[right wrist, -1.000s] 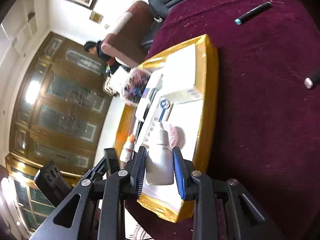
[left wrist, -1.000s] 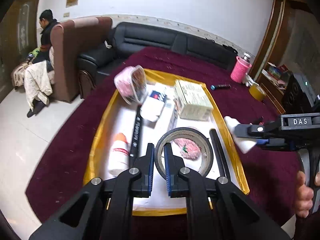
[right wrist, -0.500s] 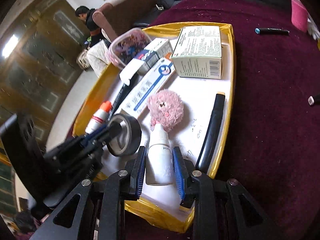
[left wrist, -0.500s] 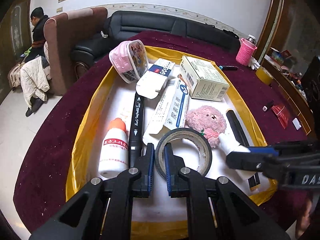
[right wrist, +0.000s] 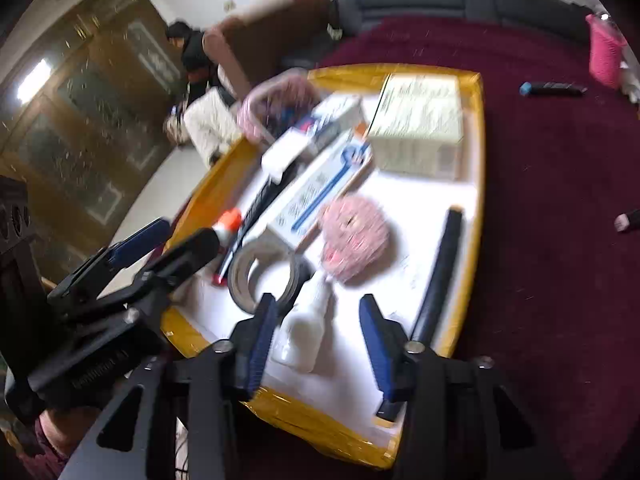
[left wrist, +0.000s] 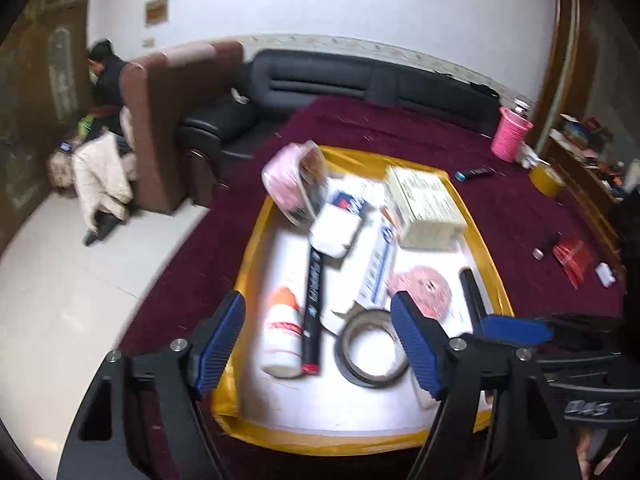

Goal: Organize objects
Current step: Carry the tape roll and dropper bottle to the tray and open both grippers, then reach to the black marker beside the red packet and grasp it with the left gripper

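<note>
A gold-rimmed tray (left wrist: 248, 264) (right wrist: 478, 168) on the maroon table holds the objects. My left gripper (left wrist: 318, 344) is open above the tray's near end; the tape roll (left wrist: 372, 354) (right wrist: 262, 274) lies flat below it, beside a white orange-capped bottle (left wrist: 282, 336) and a black marker (left wrist: 314, 300). My right gripper (right wrist: 320, 340) is open; the small white dropper bottle (right wrist: 308, 328) lies on the tray between its fingers. A pink plush (right wrist: 354, 238) (left wrist: 422, 290) sits just beyond.
The tray also holds a beige box (left wrist: 424, 208), a blue-white carton (right wrist: 320, 196), a pink-lidded container (left wrist: 294, 182) and a black stick (right wrist: 440, 276). On the cloth lie a blue-capped pen (right wrist: 552, 89), a pink cup (left wrist: 512, 140), yellow tape (left wrist: 546, 179) and small items (left wrist: 572, 258).
Both grippers have opened. The left let go of the tape roll, which now lies on the tray. The right let go of the dropper bottle, which now lies on the tray.
</note>
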A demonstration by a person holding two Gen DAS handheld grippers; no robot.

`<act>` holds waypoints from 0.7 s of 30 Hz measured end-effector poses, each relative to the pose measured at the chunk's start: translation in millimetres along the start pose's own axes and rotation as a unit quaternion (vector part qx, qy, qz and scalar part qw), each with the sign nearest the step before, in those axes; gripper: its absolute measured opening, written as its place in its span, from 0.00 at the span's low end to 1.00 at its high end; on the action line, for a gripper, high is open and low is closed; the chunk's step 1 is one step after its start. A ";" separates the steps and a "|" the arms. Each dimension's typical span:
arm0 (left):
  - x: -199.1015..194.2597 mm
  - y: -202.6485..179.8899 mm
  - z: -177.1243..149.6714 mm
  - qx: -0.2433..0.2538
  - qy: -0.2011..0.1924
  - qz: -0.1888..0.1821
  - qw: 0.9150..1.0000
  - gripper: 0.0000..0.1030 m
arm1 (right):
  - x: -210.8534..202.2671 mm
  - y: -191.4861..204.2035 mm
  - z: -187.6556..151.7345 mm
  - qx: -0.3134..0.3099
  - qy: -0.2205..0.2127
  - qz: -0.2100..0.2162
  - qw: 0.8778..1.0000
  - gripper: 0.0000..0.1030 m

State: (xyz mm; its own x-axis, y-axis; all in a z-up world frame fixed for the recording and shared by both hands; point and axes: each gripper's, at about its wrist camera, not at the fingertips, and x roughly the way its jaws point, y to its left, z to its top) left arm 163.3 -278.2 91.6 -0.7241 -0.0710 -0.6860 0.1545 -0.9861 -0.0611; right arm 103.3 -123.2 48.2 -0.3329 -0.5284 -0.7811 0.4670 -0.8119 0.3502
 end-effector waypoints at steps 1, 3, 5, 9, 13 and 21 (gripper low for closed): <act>-5.2 -3.1 2.7 0.005 -0.008 0.017 1.000 0.76 | -4.9 0.7 0.2 0.000 -0.012 0.002 1.000 0.56; -13.3 -10.5 6.0 0.017 -0.022 0.041 0.999 0.80 | -25.7 -1.8 -0.4 -0.003 -0.052 -0.002 0.999 0.64; -21.0 -19.4 8.4 0.031 -0.034 0.059 0.997 0.82 | -47.3 -4.7 -2.5 -0.008 -0.100 -0.025 0.995 0.76; -29.9 -40.3 9.3 0.065 -0.049 0.094 0.992 0.84 | -77.0 -11.3 -6.6 -0.010 -0.168 -0.073 0.983 0.91; -36.9 -61.0 7.7 0.101 -0.061 0.113 0.987 0.84 | -89.4 -22.5 -7.5 0.008 -0.183 -0.088 0.979 0.91; -43.7 -88.2 6.0 0.136 -0.062 0.111 0.982 0.85 | -100.6 -51.0 -19.7 0.048 -0.179 -0.087 0.979 0.91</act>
State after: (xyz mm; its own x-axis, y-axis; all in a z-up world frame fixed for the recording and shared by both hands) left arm 177.3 -189.0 131.3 -0.7714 -0.2905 -0.5662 0.1449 -0.9465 0.2882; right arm 129.1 -23.8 98.7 -0.6735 -0.4200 -0.6083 0.3045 -0.9075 0.2893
